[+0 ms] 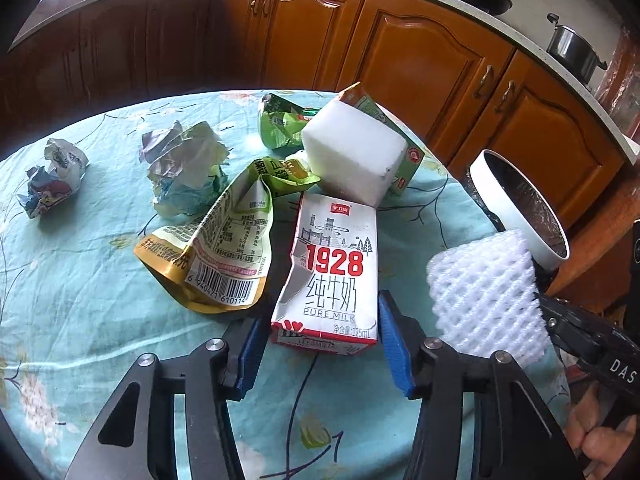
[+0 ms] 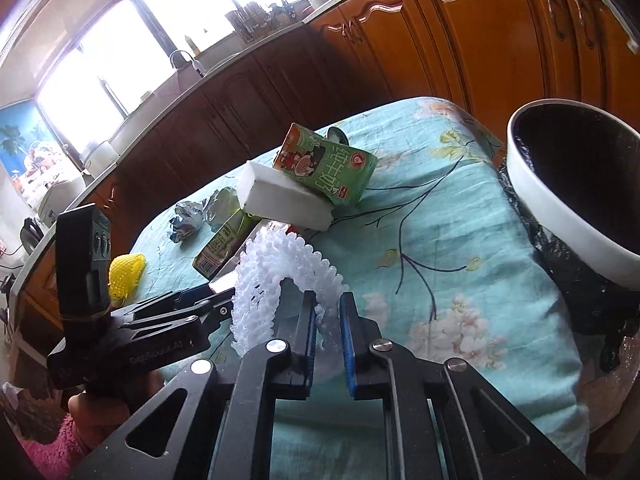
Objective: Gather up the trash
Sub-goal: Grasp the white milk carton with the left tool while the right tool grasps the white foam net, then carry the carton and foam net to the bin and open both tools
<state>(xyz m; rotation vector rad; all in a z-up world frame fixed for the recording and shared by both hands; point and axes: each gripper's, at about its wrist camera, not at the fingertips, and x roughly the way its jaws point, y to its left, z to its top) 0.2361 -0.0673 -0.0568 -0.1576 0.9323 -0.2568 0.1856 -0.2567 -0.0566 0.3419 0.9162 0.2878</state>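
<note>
You can't see how much of the white foam net point(image 2: 280, 276) lies between the right gripper's point(image 2: 328, 340) pads; its lower end hides behind them. The foam block point(image 1: 352, 160) covers most of the green carton point(image 1: 404, 160). The bin point(image 2: 576, 208) runs off the frame's right edge.

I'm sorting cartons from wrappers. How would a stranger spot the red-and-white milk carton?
On the round table under the teal floral cloth, look at the near edge of the trash pile, just in front of the white foam block. The milk carton lies flat there, the only item with big red "1928" numerals.
</note>
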